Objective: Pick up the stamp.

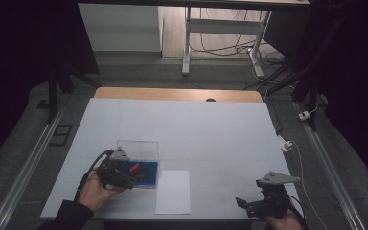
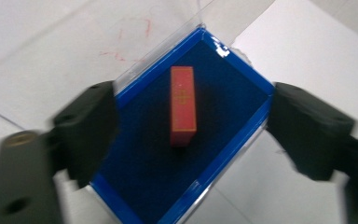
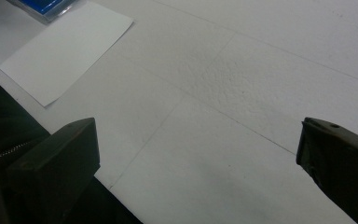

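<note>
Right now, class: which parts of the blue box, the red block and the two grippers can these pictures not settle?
- Blue box: left gripper view, near corners hidden by the jaws; in the high view the left gripper covers part of it.
- Red block: markings too blurred to read.
- Left gripper: motion blur hides whether the pads touch the box.
- Right gripper: high view, too dark and small for detail.
- Paper: right gripper view, near edge partly cut off by a dark sleeve.

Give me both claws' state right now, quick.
Left claw: open, straddling the blue box with the red block; not gripping.
Right claw: open, holding nothing, over the table.
</note>
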`<action>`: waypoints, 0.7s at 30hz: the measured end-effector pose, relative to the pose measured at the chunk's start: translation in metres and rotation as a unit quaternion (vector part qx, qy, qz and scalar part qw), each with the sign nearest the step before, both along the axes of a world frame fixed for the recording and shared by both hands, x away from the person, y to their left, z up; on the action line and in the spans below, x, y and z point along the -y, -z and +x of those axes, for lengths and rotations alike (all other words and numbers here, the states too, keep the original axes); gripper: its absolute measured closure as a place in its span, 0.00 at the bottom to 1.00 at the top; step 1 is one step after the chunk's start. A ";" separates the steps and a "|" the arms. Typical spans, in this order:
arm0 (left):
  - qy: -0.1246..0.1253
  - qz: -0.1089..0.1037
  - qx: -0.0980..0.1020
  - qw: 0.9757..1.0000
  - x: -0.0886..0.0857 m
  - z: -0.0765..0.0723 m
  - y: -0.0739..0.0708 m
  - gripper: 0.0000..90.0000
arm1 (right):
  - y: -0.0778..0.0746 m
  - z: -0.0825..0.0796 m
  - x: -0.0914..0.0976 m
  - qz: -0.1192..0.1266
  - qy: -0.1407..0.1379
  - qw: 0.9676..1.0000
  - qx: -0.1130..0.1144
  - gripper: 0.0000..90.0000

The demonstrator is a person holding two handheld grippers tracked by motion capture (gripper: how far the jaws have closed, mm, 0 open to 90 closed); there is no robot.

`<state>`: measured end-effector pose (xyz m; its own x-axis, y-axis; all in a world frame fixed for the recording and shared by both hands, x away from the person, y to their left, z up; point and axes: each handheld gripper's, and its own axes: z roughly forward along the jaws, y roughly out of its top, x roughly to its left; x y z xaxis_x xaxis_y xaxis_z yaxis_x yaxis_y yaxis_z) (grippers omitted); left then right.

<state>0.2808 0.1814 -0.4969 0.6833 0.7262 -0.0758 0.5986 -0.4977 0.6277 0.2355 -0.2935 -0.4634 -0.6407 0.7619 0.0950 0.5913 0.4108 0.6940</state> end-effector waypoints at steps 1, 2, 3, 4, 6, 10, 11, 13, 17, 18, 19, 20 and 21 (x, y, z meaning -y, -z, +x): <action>0.000 0.001 -0.001 1.000 -0.001 0.001 0.000 0.33 | 0.000 0.000 0.000 -0.001 0.000 1.000 0.000 0.00; -0.001 0.001 -0.003 1.000 -0.001 0.001 -0.001 0.39 | 0.000 0.000 0.000 -0.001 0.000 1.000 0.000 0.00; -0.004 0.002 -0.002 1.000 -0.001 0.002 -0.001 0.39 | 0.000 0.000 0.000 -0.001 0.000 1.000 0.000 0.00; -0.008 0.006 0.000 1.000 -0.002 0.002 -0.002 0.48 | 0.000 0.000 -0.001 -0.002 -0.001 1.000 -0.001 0.00; -0.009 0.006 -0.001 1.000 -0.002 0.003 -0.003 0.56 | 0.000 0.000 -0.001 -0.002 -0.002 1.000 -0.001 0.00; -0.014 0.011 -0.006 1.000 0.000 0.003 -0.004 0.66 | 0.000 0.000 -0.001 -0.002 -0.002 1.000 -0.001 0.00; -0.013 0.011 -0.007 1.000 0.000 0.004 -0.004 0.72 | 0.000 0.000 -0.001 -0.002 -0.002 1.000 -0.001 0.00; -0.012 0.011 -0.009 1.000 0.000 0.004 -0.004 0.74 | 0.000 0.000 -0.001 -0.003 -0.002 1.000 -0.002 0.00; -0.009 0.018 -0.012 1.000 0.002 0.004 -0.004 0.88 | 0.000 0.000 -0.001 -0.006 -0.005 1.000 -0.001 0.00; -0.011 0.020 -0.012 1.000 0.002 0.003 -0.005 0.88 | 0.000 0.000 -0.001 -0.006 -0.005 1.000 -0.001 0.00; -0.011 0.022 -0.012 1.000 0.003 0.003 -0.005 0.89 | 0.000 0.000 -0.001 -0.006 -0.005 1.000 -0.001 0.00; -0.012 0.023 -0.012 1.000 0.003 0.004 -0.005 0.89 | 0.000 0.000 -0.001 -0.006 -0.005 1.000 -0.001 0.00; -0.012 0.024 -0.012 1.000 0.003 0.004 -0.005 0.89 | 0.000 0.000 -0.001 -0.006 -0.005 1.000 -0.001 0.00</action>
